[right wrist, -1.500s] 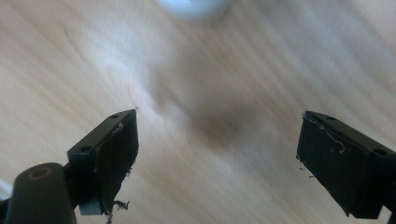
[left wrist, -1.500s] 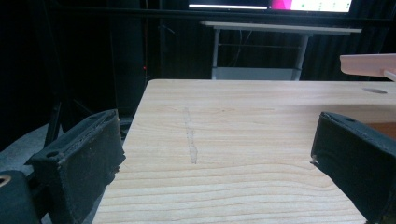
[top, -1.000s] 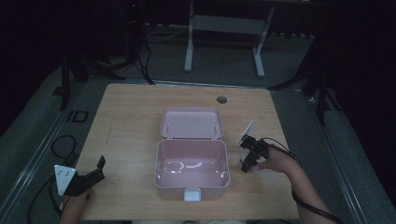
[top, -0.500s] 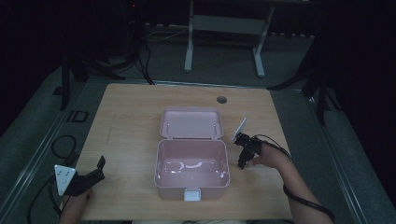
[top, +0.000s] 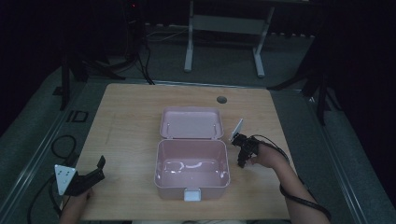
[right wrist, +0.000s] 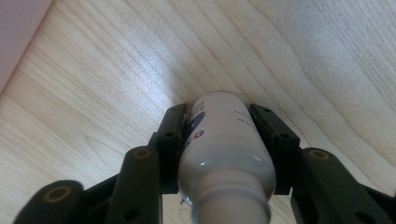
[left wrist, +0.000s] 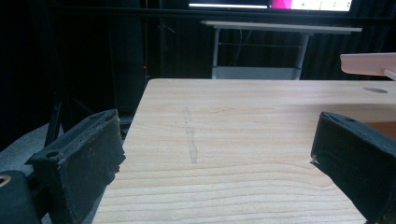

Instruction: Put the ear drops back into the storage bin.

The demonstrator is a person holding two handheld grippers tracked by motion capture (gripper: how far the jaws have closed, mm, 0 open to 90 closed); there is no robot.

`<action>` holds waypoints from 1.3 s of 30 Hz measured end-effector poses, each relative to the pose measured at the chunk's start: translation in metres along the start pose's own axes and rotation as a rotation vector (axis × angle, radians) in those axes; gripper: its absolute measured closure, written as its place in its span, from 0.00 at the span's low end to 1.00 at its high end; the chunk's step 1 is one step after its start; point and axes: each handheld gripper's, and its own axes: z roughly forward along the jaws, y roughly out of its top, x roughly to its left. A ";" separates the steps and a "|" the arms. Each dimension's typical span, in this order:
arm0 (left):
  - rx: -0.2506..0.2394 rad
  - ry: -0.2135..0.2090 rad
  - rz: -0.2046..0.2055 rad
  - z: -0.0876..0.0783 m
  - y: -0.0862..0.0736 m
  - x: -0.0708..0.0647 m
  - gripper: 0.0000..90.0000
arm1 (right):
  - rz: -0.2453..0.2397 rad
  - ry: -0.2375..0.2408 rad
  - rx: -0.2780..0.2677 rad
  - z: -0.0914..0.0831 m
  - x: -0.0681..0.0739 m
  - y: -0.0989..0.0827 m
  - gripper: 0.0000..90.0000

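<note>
A: What is seen in the high view?
B: One pink box (top: 192,172) is seen at centre frame on the table (top: 130,116), its lid (top: 191,123) laid open behind it. The right gripper (top: 243,156) is placed just right of the box; the left gripper (top: 93,172) is kept well apart at lower left, so the right hand is much the nearer.

A: And the left gripper view?
B: Its jaws are held wide open, with nothing but bare tabletop between them.

A: The right gripper view?
B: One white bottle (right wrist: 224,149) is clamped between the jaws, which have just been closing onto it. Its long axis is run along the jaws, base towards the wood, neck towards the camera. The box wall (right wrist: 18,32) is glimpsed at upper left, so a carry that way is judged likely.

A: The count?
B: One bottle, one box, two grippers.
</note>
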 end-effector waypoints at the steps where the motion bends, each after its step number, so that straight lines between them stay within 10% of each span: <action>1: 0.000 0.000 0.000 0.000 0.000 0.000 0.03 | -0.012 0.003 -0.002 -0.001 0.000 0.000 0.66; 39: 0.004 0.002 0.002 0.000 0.000 0.000 0.03 | -0.656 -0.056 0.066 -0.015 0.037 -0.064 0.66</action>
